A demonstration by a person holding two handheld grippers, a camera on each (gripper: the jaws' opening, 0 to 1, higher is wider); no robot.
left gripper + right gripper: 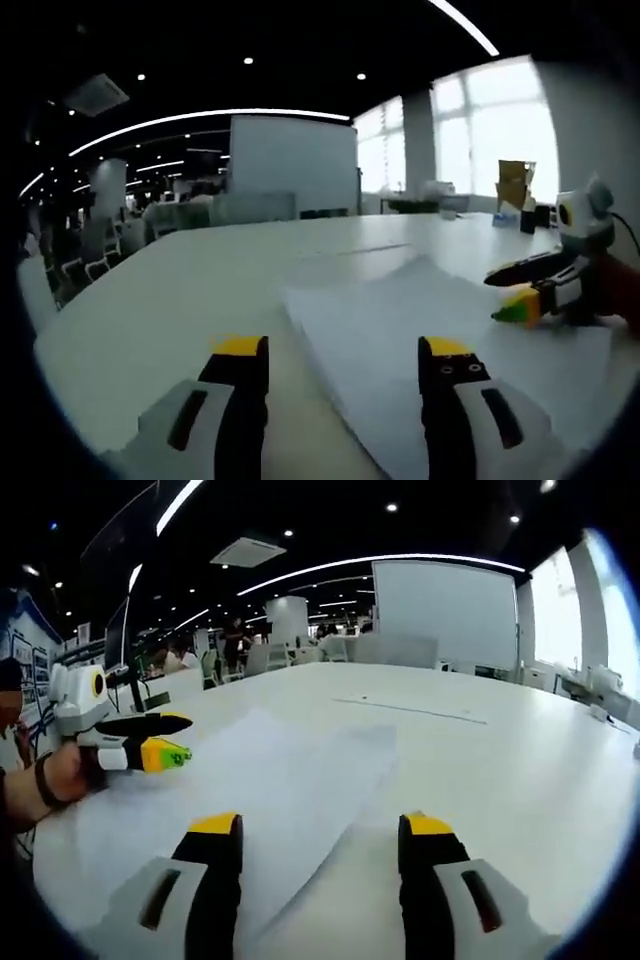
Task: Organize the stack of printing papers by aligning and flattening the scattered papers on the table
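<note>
A loose stack of white printing papers (420, 330) lies on the white table (180, 290), its sheets fanned out of line and one corner poking toward the far side. My left gripper (342, 350) is open, with its right jaw over the stack's near edge and its left jaw over bare table. From the right, my right gripper (495, 298) reaches in above the papers' far right side, jaws apart. In the right gripper view the same papers (270, 770) spread to the left. My right gripper (320, 828) is open over their near edge. My left gripper (188, 738), held by a hand (60, 775), hovers open over the papers' left side.
The table (520, 760) runs wide and bare beyond the papers. A white partition (290, 165), chairs (80, 260) at the left, and a cardboard box (515, 185) with a dark bottle (527, 215) by the windows stand far back. People (235, 640) stand in the distance.
</note>
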